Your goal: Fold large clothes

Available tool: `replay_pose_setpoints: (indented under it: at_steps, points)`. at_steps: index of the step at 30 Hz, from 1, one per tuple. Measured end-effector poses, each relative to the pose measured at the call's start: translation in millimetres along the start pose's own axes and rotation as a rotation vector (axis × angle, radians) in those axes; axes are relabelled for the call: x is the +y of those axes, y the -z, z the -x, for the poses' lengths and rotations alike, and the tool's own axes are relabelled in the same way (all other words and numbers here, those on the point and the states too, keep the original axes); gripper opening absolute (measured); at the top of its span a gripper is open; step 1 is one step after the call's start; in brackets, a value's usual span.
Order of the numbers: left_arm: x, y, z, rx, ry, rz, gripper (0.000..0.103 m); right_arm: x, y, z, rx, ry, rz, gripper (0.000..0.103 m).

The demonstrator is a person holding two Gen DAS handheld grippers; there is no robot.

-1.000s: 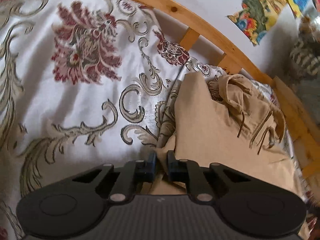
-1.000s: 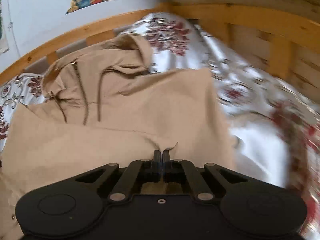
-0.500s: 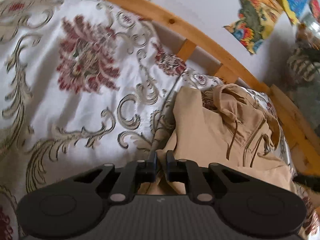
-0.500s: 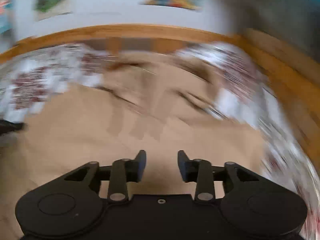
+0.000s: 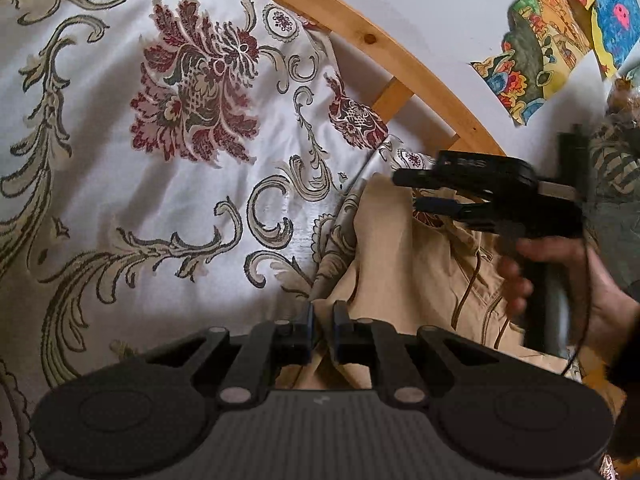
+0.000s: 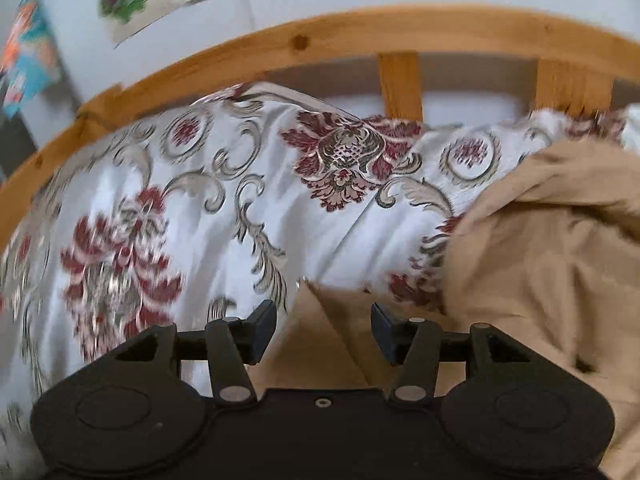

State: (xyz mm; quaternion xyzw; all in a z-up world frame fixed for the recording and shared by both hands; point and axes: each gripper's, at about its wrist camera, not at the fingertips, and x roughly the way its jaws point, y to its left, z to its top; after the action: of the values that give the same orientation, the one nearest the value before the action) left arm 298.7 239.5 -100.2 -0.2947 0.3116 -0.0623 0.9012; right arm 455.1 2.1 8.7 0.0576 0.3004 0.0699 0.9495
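Note:
A tan hooded jacket [image 5: 404,264] with drawstrings lies on the patterned bedspread [image 5: 160,160]. My left gripper [image 5: 322,320] is shut on a corner of the jacket's edge near the bottom of the left wrist view. My right gripper [image 6: 323,332] is open and empty, hovering over a folded corner of the jacket [image 6: 540,264] near its far left part. The right gripper also shows in the left wrist view [image 5: 416,192], held by a hand above the jacket's hood end.
A wooden bed rail [image 5: 360,36] with slats runs behind the bedspread [image 6: 180,200]; it also shows in the right wrist view [image 6: 400,32]. Colourful pictures [image 5: 532,56] hang on the white wall. The bedspread spreads wide to the left of the jacket.
My right gripper let go of the jacket, opened, and swung left toward the jacket's far corner. It has come into the left wrist view. My left gripper kept its hold.

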Motion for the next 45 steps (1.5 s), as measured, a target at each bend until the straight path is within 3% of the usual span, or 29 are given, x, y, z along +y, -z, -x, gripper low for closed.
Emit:
replay_pose_setpoints:
  at_steps: [1,2,3,5,11,17,21,22,23,24,26,31,32,33,34,35,37,42,45]
  points:
    - [1,0,0,0.001,0.003,0.004,0.009,-4,-2,-10,0.022,-0.013,-0.022,0.046]
    - [2,0,-1,0.003,0.003,0.01,0.009,-7,-3,-17,0.053,-0.033,-0.025,0.024]
    - [3,0,-2,0.003,0.004,0.017,0.009,-4,-3,-23,0.082,-0.054,-0.014,0.011]
    - [5,-1,-1,-0.002,0.012,0.033,0.009,0,-1,-20,0.062,-0.065,0.043,0.002]
    - [-5,-4,15,-0.094,0.052,0.046,0.009,6,-7,6,-0.122,-0.061,0.057,0.0]
    - [1,0,20,-0.122,0.008,0.131,0.008,17,-10,-4,-0.22,0.072,0.099,0.0]
    - [9,0,16,-0.1,0.026,0.158,0.008,5,-12,-5,-0.221,0.052,0.041,0.0]
    - [11,-1,15,-0.096,0.027,0.167,0.008,-1,-10,-3,-0.192,-0.015,0.018,0.005]
    - [11,0,15,-0.09,0.025,0.166,0.008,-6,-7,-1,-0.164,-0.067,-0.007,0.024]
    - [11,-1,13,-0.084,0.018,0.158,0.008,-10,-3,2,-0.139,-0.109,-0.024,0.05]
    - [11,0,12,-0.076,0.013,0.149,0.009,-17,7,8,-0.125,-0.141,-0.012,0.068]
    - [10,0,11,-0.074,0.007,0.112,0.009,-24,18,-2,-0.035,-0.143,-0.012,0.071]
    - [10,0,10,-0.074,0.008,0.107,0.009,-22,18,-6,-0.023,-0.149,-0.013,0.07]
    - [10,-1,10,-0.074,0.009,0.104,0.009,-19,18,-8,-0.019,-0.157,-0.018,0.054]
    - [10,0,10,-0.075,0.009,0.099,0.009,-18,19,-11,-0.009,-0.172,-0.023,0.037]
    - [9,0,11,-0.08,0.004,0.087,0.01,-14,19,-14,0.011,-0.167,-0.025,0.0]
    - [6,-1,12,-0.091,-0.005,0.056,0.008,-6,19,-13,0.007,-0.118,0.005,0.001]
    - [6,-2,23,-0.156,0.052,0.115,0.007,5,13,14,-0.167,-0.111,0.009,0.0]
    - [6,-1,25,-0.168,0.04,0.114,0.007,14,8,15,-0.213,-0.087,0.026,0.0]
